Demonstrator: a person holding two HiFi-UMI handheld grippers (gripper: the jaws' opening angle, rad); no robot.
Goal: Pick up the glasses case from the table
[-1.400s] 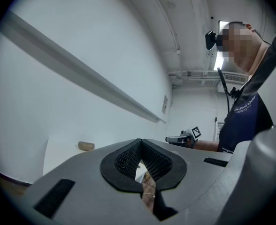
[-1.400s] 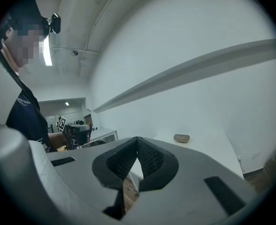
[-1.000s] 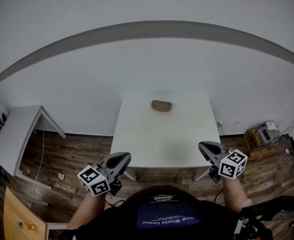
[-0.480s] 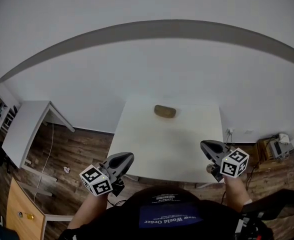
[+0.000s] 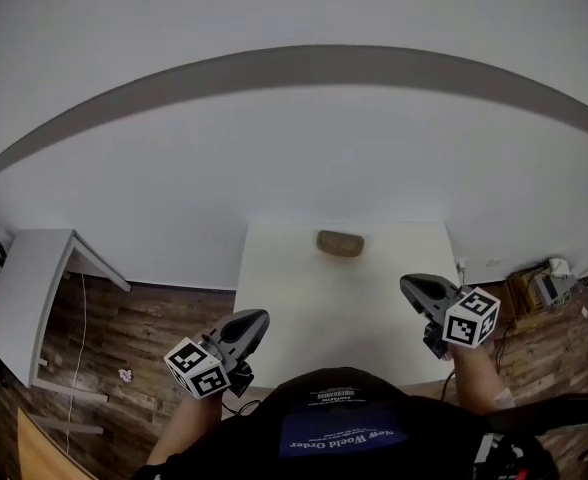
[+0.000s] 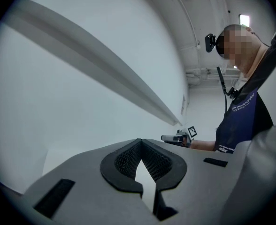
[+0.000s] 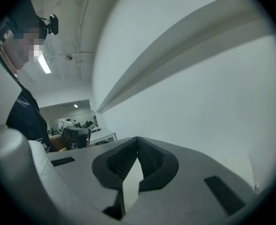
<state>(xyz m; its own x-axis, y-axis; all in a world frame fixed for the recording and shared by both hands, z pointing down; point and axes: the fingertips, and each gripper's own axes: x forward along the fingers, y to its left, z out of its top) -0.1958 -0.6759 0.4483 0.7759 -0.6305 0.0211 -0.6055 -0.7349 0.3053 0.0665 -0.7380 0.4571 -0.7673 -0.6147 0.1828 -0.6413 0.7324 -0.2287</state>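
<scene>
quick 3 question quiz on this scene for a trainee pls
1. True or false: a gripper already holds the glasses case.
2. The left gripper and right gripper are: A) both open B) both shut C) one open, one shut
3. Fill in: the case lies near the table's ___ edge, the one by the wall.

Key: 1 false, it lies untouched on the table. 2 B, both empty. 3 far.

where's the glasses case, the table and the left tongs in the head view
brown oval glasses case (image 5: pixel 340 243), head view, middle of its top
white square table (image 5: pixel 346 308), head view, bare top between the case and the person
left grey tongs (image 5: pixel 261 319), head view, tip where the shut jaws meet
</scene>
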